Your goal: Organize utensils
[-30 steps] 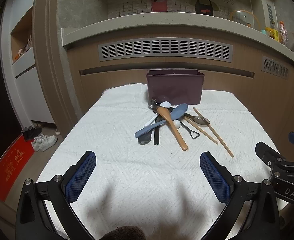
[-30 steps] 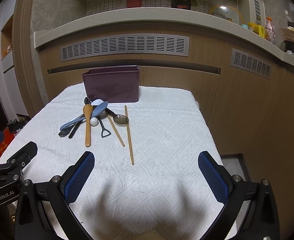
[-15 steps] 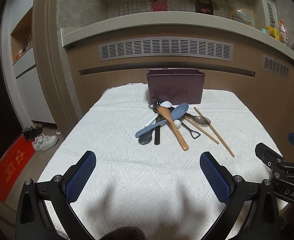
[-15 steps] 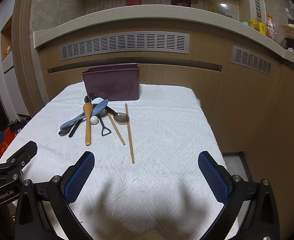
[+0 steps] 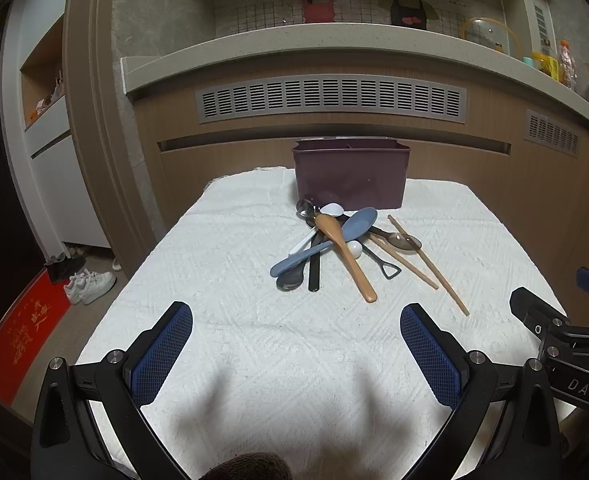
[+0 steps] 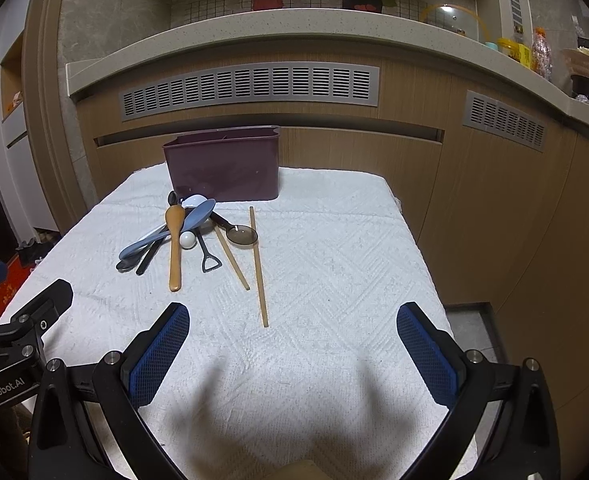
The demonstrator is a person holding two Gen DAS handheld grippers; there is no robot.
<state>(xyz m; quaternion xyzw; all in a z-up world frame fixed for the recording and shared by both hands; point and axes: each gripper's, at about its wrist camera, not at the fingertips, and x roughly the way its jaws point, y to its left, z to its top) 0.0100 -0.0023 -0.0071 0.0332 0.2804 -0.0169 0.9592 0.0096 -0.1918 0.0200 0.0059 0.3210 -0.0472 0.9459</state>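
A: Where does everything sit?

B: The dark purple plastic caddy (image 5: 350, 174) stands at twelve o'clock on the white textured cloth (image 5: 254, 344); the utensil pile (image 5: 334, 240) lies just before it.

A: Grippers?

B: The left gripper (image 5: 296, 354) and right gripper (image 6: 292, 354) both gape wide, empty.

A: Handling?

B: The tan wooden spoon (image 6: 174, 246) looks light and stiff; pinch mid-handle. The thin wooden chopsticks (image 6: 257, 264) at one o'clock may roll.

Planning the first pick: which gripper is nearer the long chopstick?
Right. The right gripper sits just short of the long chopstick, almost in line with it. The left gripper is farther, off to the chopstick's left.
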